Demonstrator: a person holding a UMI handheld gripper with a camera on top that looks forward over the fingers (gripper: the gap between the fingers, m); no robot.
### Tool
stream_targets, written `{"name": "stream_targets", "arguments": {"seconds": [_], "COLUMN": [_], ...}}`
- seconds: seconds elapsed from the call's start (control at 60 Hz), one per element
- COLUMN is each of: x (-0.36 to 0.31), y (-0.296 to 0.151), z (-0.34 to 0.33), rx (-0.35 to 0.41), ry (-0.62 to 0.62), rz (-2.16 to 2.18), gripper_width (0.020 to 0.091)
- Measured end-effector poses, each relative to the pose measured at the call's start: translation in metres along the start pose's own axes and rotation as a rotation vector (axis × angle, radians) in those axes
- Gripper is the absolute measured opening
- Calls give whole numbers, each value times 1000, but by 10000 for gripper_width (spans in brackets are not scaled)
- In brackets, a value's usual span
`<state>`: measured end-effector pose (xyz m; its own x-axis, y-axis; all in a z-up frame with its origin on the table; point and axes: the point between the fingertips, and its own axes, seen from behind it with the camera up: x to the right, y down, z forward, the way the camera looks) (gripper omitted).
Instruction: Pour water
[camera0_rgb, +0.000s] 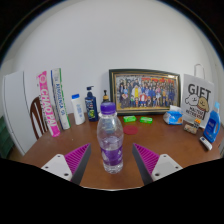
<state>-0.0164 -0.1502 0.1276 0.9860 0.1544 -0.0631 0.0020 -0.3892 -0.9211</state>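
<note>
Gripper (112, 160): two fingers spread wide apart, level, pointing forward; purple ribbed pads (75, 157) on inner faces, angled inward; nothing pressed between them; gap at each side.

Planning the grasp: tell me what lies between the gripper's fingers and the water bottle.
Nothing: the gripper view shows only bare wooden table. The water bottle stands just ahead of the open gripper, centred on the gap.

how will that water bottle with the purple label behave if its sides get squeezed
The water bottle looks like thin clear plastic, so its sides would probably flex. Tall and narrow, it may tip if pushed near its blue cap. It stands between the open hand-held gripper fingers, untouched.
</note>
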Motion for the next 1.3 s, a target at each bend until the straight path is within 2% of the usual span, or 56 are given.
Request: {"name": "stream_targets", "arguments": {"seconds": [0.1,0.167,0.25,0.283,0.3,0.4,0.483,0.5,0.633,0.867,1.1,1.3], "x": [0,3,2,2,3,2,3,3,12,69,115,129], "y": [13,18,19,18,18,16,18,18,2,-74,-136,-152], "z": [39,57,72,76,77,79,79,79,80,107,160,209], "rx": [4,12,34,45,51,66,51,48,21,11,-38,-102], "ry": [42,68,82,91,99,107,110,109,137,278,431,496], "rz": [-2,-16,-36,-43,-46,-47,-47,-49,-86,-361,-865,-1349], "gripper_width": [825,767,669,589,518,457,382,347,344,341,342,341]}}
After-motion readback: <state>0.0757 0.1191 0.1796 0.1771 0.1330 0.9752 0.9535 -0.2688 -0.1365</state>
